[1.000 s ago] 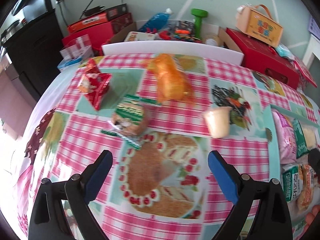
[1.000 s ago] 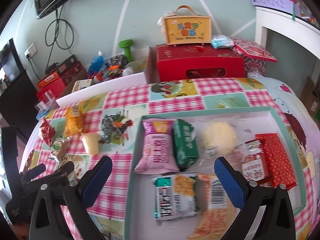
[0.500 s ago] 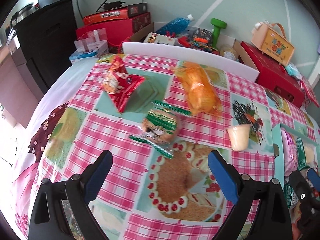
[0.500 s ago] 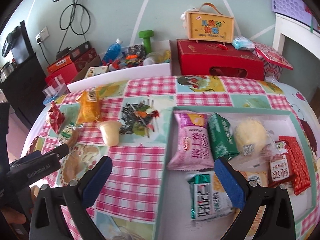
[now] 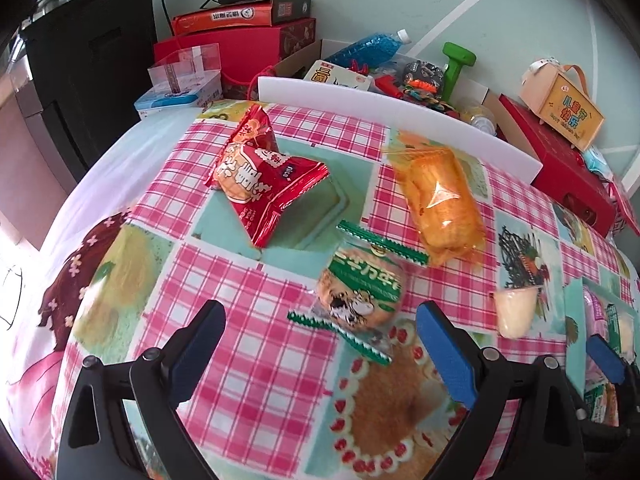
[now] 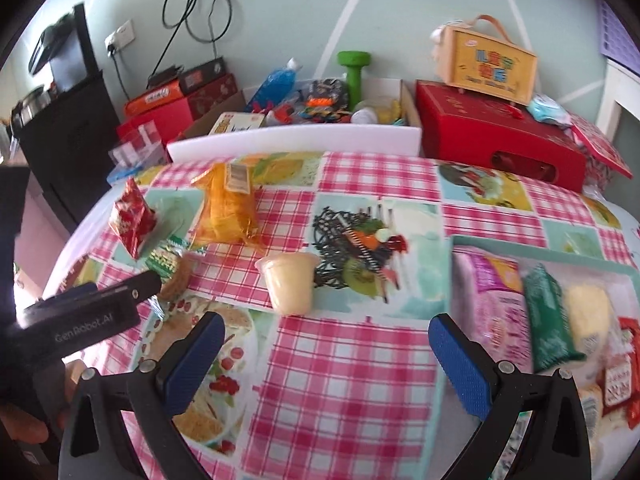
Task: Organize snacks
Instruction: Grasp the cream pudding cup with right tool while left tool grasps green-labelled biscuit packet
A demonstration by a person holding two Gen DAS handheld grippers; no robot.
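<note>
While both views swing left off the tray [image 6: 520, 242] and its packed snacks, the left gripper [image 5: 320, 344] now lines up on the green-wrapped biscuit [image 5: 360, 292], which lies just beyond its spread, empty jaws. The right gripper [image 6: 324, 344], also wide apart and empty, faces the jelly cup [image 6: 290, 284] just ahead. Likely next: pick-ups; red packet [image 5: 260, 184] and orange bag [image 5: 438, 204] wait farther back.

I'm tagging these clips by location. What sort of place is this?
Most likely a lived-in home, a dining or living room. A table with a pink checked food-print cloth holds packaged snacks, a cardboard box of toys and clutter sits behind it, and red gift boxes stand against the wall.
</note>
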